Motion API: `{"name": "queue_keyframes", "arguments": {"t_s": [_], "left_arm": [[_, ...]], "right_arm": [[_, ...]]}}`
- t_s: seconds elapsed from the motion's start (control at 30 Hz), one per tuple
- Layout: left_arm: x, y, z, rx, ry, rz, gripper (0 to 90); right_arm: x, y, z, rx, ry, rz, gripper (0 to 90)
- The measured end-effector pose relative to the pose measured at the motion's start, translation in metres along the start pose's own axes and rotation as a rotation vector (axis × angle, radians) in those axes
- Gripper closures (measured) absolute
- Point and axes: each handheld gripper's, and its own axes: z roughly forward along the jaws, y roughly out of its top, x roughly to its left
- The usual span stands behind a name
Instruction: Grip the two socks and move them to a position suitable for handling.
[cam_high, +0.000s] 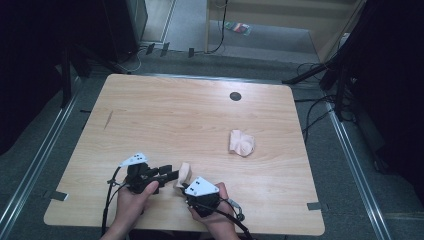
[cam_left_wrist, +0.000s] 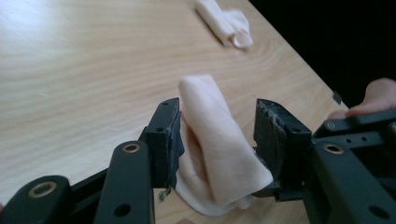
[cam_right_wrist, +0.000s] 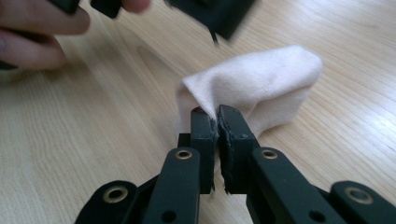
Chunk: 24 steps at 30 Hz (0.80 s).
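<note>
Here, right gripper pinches the cloth (pale pink); left gripper gapes around it.

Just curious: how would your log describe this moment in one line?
right claw: shut on near cloth | left claw: open around it | far cloth: on table

In the high view, the right gripper hides the near end of the pale pink folded cloth. In the right gripper view, the left gripper is blurred and cut by the top edge. The coloured object on the far floor is too small to identify.
</note>
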Motion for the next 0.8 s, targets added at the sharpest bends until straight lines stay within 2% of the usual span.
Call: {"name": "queue_keyframes", "arguments": {"t_s": [0.03,0.07,0.1,0.13,0.2,0.23,0.27,0.3,0.33,0.37,0.4,0.43,0.47,0.53,0.57,0.77,0.8], "left_arm": [[0.0,-0.001,0.003,0.021,0.003,0.005,51.7],[0.0,-0.001,0.003,0.021,0.003,0.005,53.6],[0.0,-0.003,0.008,0.062,0.052,0.018,60.6],[0.002,-0.004,0.009,0.081,0.087,0.022,67.4],[0.005,-0.005,0.008,0.088,0.104,0.013,79.8],[0.012,-0.005,0.004,0.088,0.121,-0.012,83.4],[0.012,-0.005,0.004,0.088,0.121,-0.012,84.8],[0.018,-0.005,0.001,0.098,0.131,-0.021,85.6],[0.018,-0.005,0.001,0.098,0.131,-0.021,85.7],[0.02,-0.005,0.002,0.117,0.128,-0.032,86.0],[0.02,-0.006,0.003,0.122,0.133,-0.032,86.2],[0.02,-0.006,0.003,0.122,0.133,-0.032,86.3],[0.021,-0.007,0.003,0.129,0.138,-0.022,86.3],[0.021,-0.008,0.004,0.131,0.134,-0.022,86.2],[0.021,-0.008,0.003,0.13,0.133,-0.02,86.1],[0.02,-0.01,0.003,0.121,0.141,-0.01,85.9],[0.02,-0.01,0.003,0.12,0.14,-0.009,85.9]], "right_arm": [[0.001,0.0,0.0,0.004,0.006,-0.002,81.9],[0.001,0.0,0.0,0.004,0.006,-0.002,81.9],[0.002,0.001,0.001,0.007,0.023,-0.014,73.0],[0.002,0.001,0.001,0.009,0.028,-0.016,66.8],[0.001,0.0,-0.002,0.007,0.067,-0.017,53.9],[0.0,0.0,-0.005,0.005,0.082,-0.018,51.5],[-0.002,0.0,-0.008,0.002,0.091,-0.008,50.8],[-0.006,0.0,-0.011,-0.007,0.096,0.012,51.7],[-0.006,0.0,-0.011,-0.007,0.096,0.012,51.7],[-0.018,-0.001,-0.016,-0.041,0.1,0.109,57.3],[-0.023,-0.001,-0.017,-0.052,0.096,0.155,60.1],[-0.03,-0.001,-0.017,-0.063,0.089,0.225,64.2],[-0.03,-0.001,-0.017,-0.063,0.089,0.225,64.2],[-0.038,0.0,-0.011,-0.052,0.047,0.297,69.9],[-0.04,0.002,-0.005,-0.045,0.058,0.358,72.5],[-0.037,0.006,0.007,-0.033,0.161,0.439,75.6],[-0.036,0.006,0.007,-0.029,0.165,0.453,74.6]]}}
